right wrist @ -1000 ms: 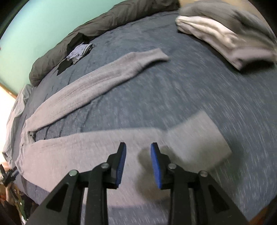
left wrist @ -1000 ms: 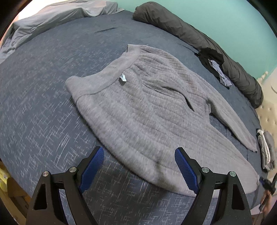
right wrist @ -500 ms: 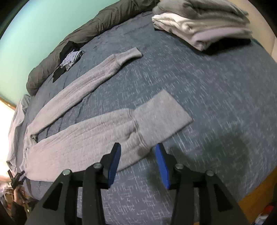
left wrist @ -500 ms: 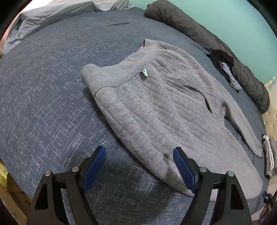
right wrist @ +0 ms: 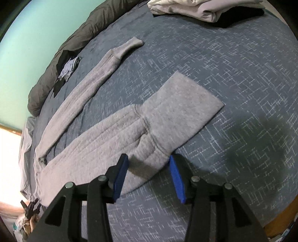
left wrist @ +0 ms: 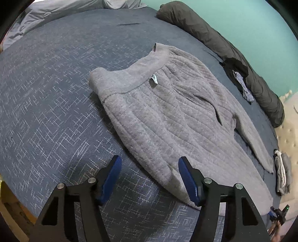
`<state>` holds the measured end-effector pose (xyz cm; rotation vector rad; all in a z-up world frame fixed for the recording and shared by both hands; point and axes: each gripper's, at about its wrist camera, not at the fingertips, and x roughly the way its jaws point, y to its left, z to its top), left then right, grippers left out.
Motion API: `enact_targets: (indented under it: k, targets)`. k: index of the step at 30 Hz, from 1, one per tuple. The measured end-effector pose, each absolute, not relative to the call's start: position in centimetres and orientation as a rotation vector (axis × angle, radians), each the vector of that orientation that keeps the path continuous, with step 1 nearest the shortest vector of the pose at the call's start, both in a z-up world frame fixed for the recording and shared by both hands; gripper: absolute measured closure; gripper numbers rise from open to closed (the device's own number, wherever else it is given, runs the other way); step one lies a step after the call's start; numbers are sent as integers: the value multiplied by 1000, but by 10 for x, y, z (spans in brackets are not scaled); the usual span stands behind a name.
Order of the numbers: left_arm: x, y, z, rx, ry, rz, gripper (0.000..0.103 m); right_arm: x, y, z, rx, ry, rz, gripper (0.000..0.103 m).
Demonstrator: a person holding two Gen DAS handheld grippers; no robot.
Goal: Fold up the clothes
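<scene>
A grey ribbed sweater (left wrist: 167, 115) lies flat on the dark blue bed (left wrist: 46, 111), with a small tag by its wide band. My left gripper (left wrist: 150, 165) is open and empty, its jaws astride the sweater's near edge, just above it. In the right wrist view the sweater's near sleeve (right wrist: 130, 134) ends in a wide cuff (right wrist: 184, 106), and the far sleeve (right wrist: 96, 74) stretches toward the back. My right gripper (right wrist: 148, 167) is open and empty, its jaws either side of the near sleeve just before the cuff.
A dark rolled duvet (left wrist: 223, 48) runs along the teal wall, with small dark clothes (left wrist: 240, 80) on it. Folded clothes (right wrist: 201, 7) are stacked at the bed's far right corner. A pale blanket (left wrist: 55, 11) lies at the far left. The bed's wooden edge (right wrist: 283, 219) is near.
The right gripper opened wider and drew back along the near sleeve, from over the cuff to just before it. The left gripper shifted left along the sweater's near edge, staying open.
</scene>
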<state>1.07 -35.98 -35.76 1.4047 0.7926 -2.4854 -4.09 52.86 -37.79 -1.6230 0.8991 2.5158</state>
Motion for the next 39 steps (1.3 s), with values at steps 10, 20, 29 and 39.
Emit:
enact_targets:
  k: [10, 20, 29, 39]
  targets:
    - [5, -365, -365, 1414, 830, -2490, 70, -41, 527, -377, -1605, 871, 2544, 57]
    - [-5, -363, -343, 1389, 755, -2562, 99, -44, 512, -359, -1564, 760, 2651, 93]
    - [-35, -364, -281, 1305, 722, -2652, 99, -67, 512, -311, -1503, 733, 2736, 94]
    - [-122, -363, -232, 1248, 676, -2675, 100, -152, 511, -283, -1535, 684, 2703, 94]
